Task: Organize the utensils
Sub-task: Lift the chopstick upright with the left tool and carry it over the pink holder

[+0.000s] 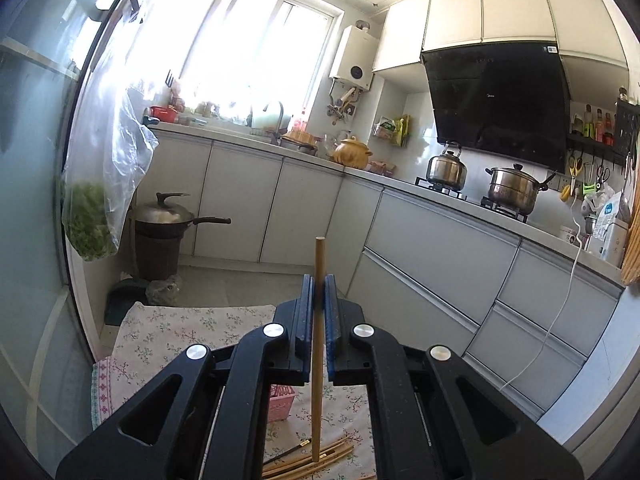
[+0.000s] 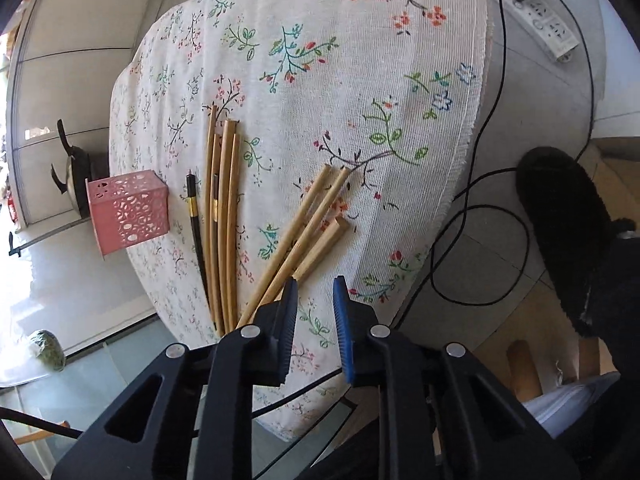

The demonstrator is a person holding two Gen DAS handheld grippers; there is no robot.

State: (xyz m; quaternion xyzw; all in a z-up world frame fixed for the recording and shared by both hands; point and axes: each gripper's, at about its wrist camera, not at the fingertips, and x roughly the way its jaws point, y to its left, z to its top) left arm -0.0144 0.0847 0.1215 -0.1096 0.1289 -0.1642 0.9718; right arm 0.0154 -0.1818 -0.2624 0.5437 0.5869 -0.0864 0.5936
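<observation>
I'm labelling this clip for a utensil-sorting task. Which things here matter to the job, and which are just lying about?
For the job:
held chopstick, in the left gripper
bamboo chopsticks
dark chopstick
pink holder
right gripper, jaws apart

Lying about:
power strip
black cable
slipper
tablecloth

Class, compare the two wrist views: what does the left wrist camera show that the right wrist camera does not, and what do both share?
Left only: the left gripper shut on one upright chopstick, and the stove pots.

Right only: the open right gripper, the black chopstick, and the power strip.

Both: the floral tablecloth, pink holder and loose bamboo chopsticks.
</observation>
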